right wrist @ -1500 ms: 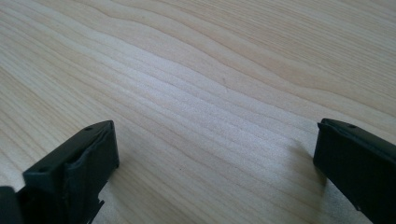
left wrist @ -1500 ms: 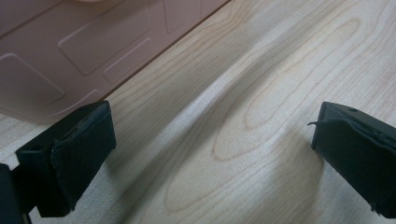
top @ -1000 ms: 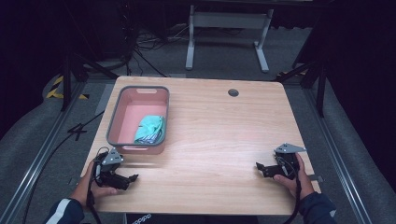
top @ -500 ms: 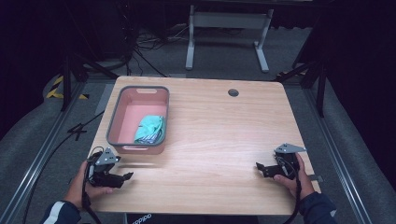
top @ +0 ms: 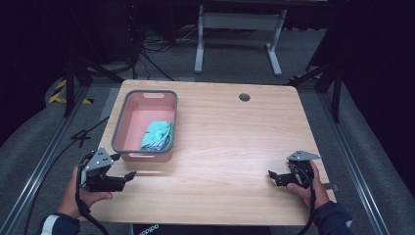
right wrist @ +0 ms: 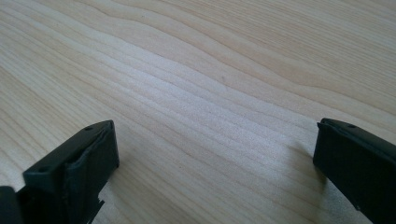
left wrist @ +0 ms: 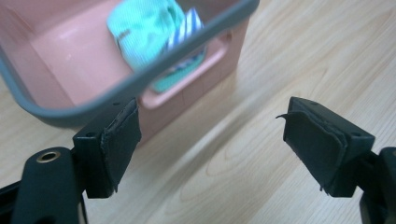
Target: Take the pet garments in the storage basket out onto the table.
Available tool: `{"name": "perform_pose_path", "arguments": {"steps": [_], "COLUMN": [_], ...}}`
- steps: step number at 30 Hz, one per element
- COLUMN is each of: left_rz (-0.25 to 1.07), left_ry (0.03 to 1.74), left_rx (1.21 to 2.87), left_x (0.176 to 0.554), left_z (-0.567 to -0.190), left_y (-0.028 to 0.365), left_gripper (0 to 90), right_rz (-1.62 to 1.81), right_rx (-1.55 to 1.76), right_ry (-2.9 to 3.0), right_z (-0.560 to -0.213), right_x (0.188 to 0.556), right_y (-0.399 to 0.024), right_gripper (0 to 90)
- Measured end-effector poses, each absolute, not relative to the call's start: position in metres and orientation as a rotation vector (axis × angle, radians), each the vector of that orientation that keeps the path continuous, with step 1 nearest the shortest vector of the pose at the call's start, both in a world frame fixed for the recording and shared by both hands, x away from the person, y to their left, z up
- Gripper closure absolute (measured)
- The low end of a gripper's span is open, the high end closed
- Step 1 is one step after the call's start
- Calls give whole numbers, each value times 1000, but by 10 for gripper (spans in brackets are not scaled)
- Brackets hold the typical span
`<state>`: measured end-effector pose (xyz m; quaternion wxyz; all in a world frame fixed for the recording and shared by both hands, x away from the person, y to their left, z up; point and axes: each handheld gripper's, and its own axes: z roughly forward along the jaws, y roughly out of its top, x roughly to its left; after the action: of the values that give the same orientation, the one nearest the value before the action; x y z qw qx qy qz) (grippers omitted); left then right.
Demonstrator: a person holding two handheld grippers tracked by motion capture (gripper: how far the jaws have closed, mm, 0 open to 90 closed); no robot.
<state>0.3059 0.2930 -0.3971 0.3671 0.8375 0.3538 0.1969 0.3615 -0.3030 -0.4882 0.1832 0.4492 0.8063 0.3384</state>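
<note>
The left gripper point(top: 128, 175) has lifted off the table point(top: 235, 147), jaws narrowed but empty, aimed at the basin point(top: 120, 143) at one o'clock; the cloth point(top: 157, 134) looks next. The right gripper point(top: 272, 175) rests open.

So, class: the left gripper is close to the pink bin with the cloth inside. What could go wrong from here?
1. The left gripper sits near the pink bin; moving in low, a jaw may catch the grey rim and push or tip the bin.
2. The teal cloth is bunched up with a striped piece; a pinch might lift only part of it.
3. The bin is light-looking; the right gripper is too far off to steady it.
</note>
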Motion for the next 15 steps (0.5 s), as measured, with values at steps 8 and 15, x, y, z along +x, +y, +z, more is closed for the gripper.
{"name": "perform_pose_path", "arguments": {"steps": [8,15], "left_rz": [538,461], "left_ry": [887,913], "left_rx": [2140,2216], "left_x": [338,388], "left_z": [-359,-353], "left_y": [275,254], "left_gripper": [189,184], "right_rz": [954,955], "right_rx": [1268,1267], "right_ry": [2274,2274], "right_z": [-488,-488], "right_x": [362,362], "right_y": [-303,-303], "right_gripper": [4,4]}}
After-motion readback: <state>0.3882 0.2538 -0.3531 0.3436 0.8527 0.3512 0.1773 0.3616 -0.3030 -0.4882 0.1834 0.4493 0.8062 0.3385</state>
